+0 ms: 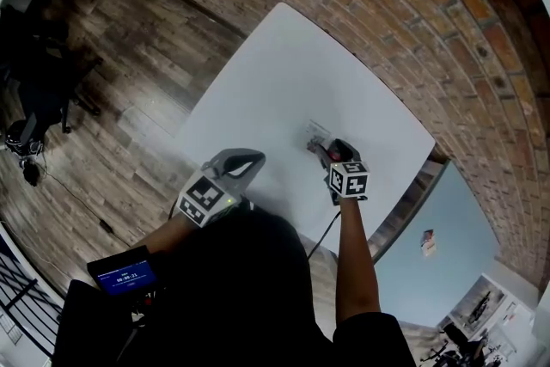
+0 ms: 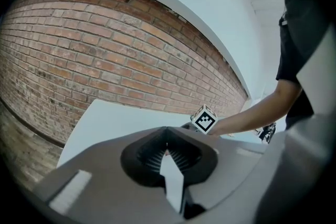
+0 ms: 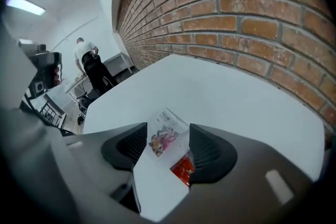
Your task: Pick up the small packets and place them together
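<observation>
A white packet with a pink picture (image 3: 167, 134) lies flat on the white table (image 3: 236, 97), and a small red packet (image 3: 182, 169) lies just beside it. My right gripper (image 3: 168, 140) hangs over both with its jaws open, and the pads touch neither packet. In the head view the white packet (image 1: 316, 133) shows just beyond the right gripper (image 1: 332, 154), near the table's right edge. My left gripper (image 1: 247, 162) is over the table's near edge, shut and empty. In the left gripper view its jaws (image 2: 167, 150) are closed together with nothing between them.
A brick wall (image 1: 412, 21) runs along the table's far side and wooden floor (image 1: 129, 99) lies to the left. A device with a blue screen (image 1: 126, 275) sits at my left forearm. A person (image 3: 89, 63) stands far back in the room.
</observation>
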### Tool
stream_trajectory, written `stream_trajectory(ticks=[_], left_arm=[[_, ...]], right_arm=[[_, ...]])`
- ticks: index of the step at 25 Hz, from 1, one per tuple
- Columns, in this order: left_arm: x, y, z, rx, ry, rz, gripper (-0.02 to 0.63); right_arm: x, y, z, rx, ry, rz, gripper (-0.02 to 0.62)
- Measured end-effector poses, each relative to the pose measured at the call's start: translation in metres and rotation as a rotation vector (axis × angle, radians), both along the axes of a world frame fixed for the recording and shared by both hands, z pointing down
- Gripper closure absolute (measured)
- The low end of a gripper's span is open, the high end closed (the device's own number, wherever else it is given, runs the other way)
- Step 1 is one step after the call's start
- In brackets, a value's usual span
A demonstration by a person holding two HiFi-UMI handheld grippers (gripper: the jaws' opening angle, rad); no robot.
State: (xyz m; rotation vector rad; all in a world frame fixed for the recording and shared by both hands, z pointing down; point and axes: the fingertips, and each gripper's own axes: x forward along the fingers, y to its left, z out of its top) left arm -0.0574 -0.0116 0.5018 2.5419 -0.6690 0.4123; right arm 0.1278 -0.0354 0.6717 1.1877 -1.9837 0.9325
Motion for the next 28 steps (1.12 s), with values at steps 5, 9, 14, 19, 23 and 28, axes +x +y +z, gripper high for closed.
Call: stream_trajectory(ticks=[5,9,14,19,23,28], left_arm=[[0.009,0.002,0.0,0.0,0.0,0.021,0.604],[0.007,0.007,0.006,-0.016,-0.01,0.027,0.604],[0.003,0.011,0.01,-0.033,-0.018,0.015,0.604],[-0.004,0.006,0.012,-0.039,-0.015,-0.016,0.604],[-0.011,0.002,0.012,-0.044,-0.014,-0.035,0.604],[-0.014,-0.001,0.016,-0.054,-0.016,-0.033,0.604]], right_arm=[[-0.007,0.01,-0.006,0.084,0.072,-0.098,0.359],[-0.026,0.005,-0.002,0.117,0.169,-0.269,0.362],[-0.036,-0.002,0.015,0.066,0.219,-0.397,0.362],[-0.034,0.002,0.036,-0.008,0.233,-0.427,0.362],[-0.032,0.0,0.044,-0.018,0.254,-0.42,0.362],[-0.031,-0.012,0.044,-0.006,0.288,-0.406,0.365]])
